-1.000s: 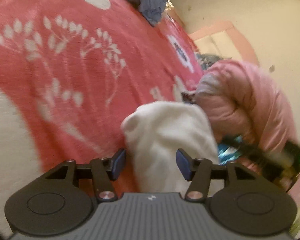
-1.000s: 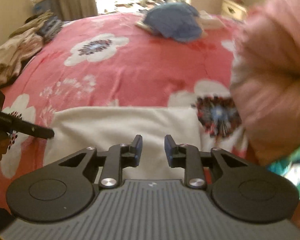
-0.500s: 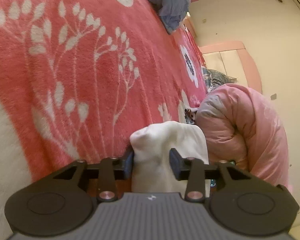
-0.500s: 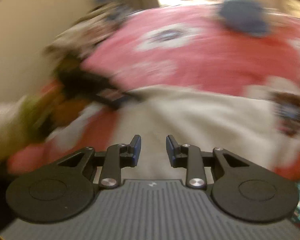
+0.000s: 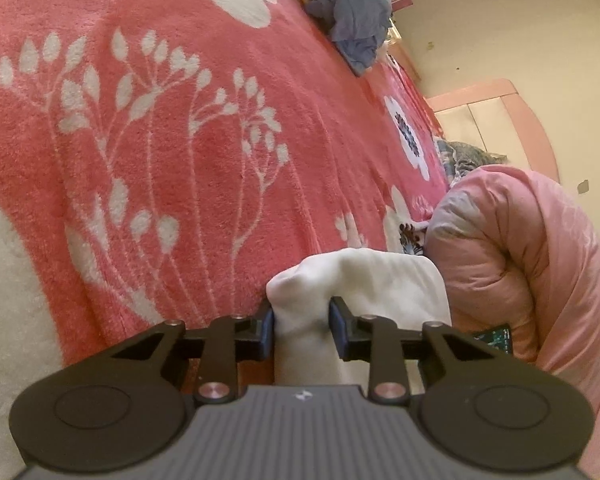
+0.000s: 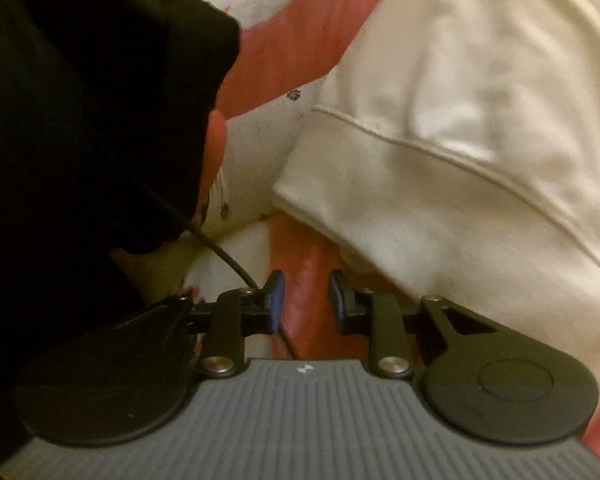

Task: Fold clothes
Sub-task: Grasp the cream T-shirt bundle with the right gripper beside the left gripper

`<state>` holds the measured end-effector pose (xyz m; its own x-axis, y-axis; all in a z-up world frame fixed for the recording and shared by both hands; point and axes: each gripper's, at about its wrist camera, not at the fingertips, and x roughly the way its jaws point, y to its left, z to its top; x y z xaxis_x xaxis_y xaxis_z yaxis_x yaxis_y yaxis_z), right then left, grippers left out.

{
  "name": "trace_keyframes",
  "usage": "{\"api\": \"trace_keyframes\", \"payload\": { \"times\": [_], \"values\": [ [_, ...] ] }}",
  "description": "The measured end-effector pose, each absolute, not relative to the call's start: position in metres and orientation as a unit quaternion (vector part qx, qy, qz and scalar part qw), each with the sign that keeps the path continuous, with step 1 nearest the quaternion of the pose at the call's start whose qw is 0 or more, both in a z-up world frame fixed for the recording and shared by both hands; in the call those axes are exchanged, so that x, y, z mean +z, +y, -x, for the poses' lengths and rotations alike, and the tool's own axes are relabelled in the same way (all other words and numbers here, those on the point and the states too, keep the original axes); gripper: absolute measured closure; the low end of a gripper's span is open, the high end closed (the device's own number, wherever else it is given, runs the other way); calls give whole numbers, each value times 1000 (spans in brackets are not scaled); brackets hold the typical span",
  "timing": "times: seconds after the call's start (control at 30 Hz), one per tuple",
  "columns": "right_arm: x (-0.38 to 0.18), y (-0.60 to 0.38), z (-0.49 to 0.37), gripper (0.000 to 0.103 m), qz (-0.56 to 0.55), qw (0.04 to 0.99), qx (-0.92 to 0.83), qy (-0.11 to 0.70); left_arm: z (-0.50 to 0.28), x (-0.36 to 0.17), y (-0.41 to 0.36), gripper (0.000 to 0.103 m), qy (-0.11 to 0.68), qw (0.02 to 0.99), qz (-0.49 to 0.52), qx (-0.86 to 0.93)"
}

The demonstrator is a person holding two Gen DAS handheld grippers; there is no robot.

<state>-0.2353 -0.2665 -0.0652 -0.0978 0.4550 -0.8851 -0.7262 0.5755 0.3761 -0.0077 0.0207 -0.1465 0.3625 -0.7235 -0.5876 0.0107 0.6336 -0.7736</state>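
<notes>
A white garment point(image 5: 380, 280) lies on the pink flowered blanket point(image 5: 180, 120). My left gripper point(image 5: 302, 320) has a raised fold of it between its blue pads; the jaws are closing and the pads press into the cloth. In the right wrist view the white garment point(image 6: 460, 120), with a stitched hem, fills the right side. My right gripper point(image 6: 306, 300) points steeply down at the blanket point(image 6: 284, 60), just left of the garment's near edge. Its jaws are closing slightly and stand a little apart with nothing between them.
A rolled pink quilt point(image 5: 540, 260) lies right of the garment. A heap of blue clothes point(image 5: 348, 12) sits at the far end, near a pink headboard point(image 5: 500, 96). A black mass point(image 6: 80, 120) with a thin cable point(image 6: 228, 258) fills the right wrist view's left side.
The left jaws have narrowed onto the white fold. The right gripper has swung from looking across the bed to looking steeply down at the garment's edge, moving left and lower.
</notes>
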Motion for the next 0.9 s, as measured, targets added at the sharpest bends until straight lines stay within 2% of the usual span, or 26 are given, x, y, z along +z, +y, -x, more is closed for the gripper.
{"api": "trace_keyframes", "payload": {
  "times": [0.13, 0.2, 0.33, 0.37, 0.53, 0.63, 0.73, 0.83, 0.9],
  "values": [
    [-12, -295, 220, 79, 60, 753, 403, 517, 14, -141, 21, 63, 509, 750, 339, -252],
    [6, -330, 205, 77, -4, 808, 345, 477, 21, -139, 23, 58, 509, 750, 332, -261],
    [5, -393, 181, 66, -125, 875, 203, 422, 31, -140, 22, 52, 512, 747, 322, -276],
    [-2, -406, 174, 60, -161, 878, 177, 414, 33, -140, 21, 51, 512, 747, 318, -281],
    [-50, -432, 123, 44, -273, 865, 126, 401, 39, -142, 18, 50, 521, 735, 307, -307],
    [-73, -432, 99, 41, -301, 857, 124, 399, 45, -145, 16, 49, 526, 728, 301, -322],
    [-92, -434, 77, 34, -329, 840, 137, 410, 51, -150, 14, 49, 527, 721, 297, -337],
    [-101, -433, 77, 27, -341, 826, 160, 420, 55, -151, 8, 47, 526, 719, 289, -350],
    [-102, -433, 88, 27, -361, 805, 192, 431, 58, -151, 3, 46, 523, 721, 280, -357]
  ]
}}
